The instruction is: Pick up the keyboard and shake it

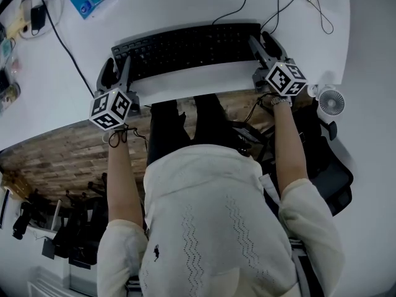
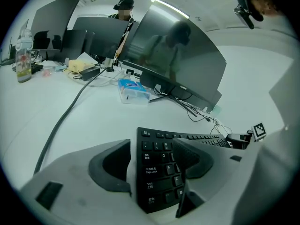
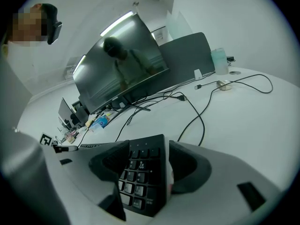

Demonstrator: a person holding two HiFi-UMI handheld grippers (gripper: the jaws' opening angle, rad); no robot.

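Note:
A black keyboard (image 1: pixel 185 48) lies flat on the white desk (image 1: pixel 204 79), close to its near edge. My left gripper (image 1: pixel 117 67) straddles the keyboard's left end (image 2: pixel 157 172): one jaw stands off the end with a strip of desk showing, the other reaches over the keys. It is open. My right gripper (image 1: pixel 264 43) straddles the right end with the number pad (image 3: pixel 140 172) between its jaws; a thin gap shows beside the right-hand pad (image 3: pixel 187 168), so it reads as open too.
Black cables (image 1: pixel 297 8) trail across the desk behind the keyboard. A blue packet (image 2: pixel 133 89) lies in front of a dark monitor (image 2: pixel 180 60). A small white fan (image 1: pixel 331 102) stands at the desk's right corner. A bottle (image 2: pixel 23 55) is far left.

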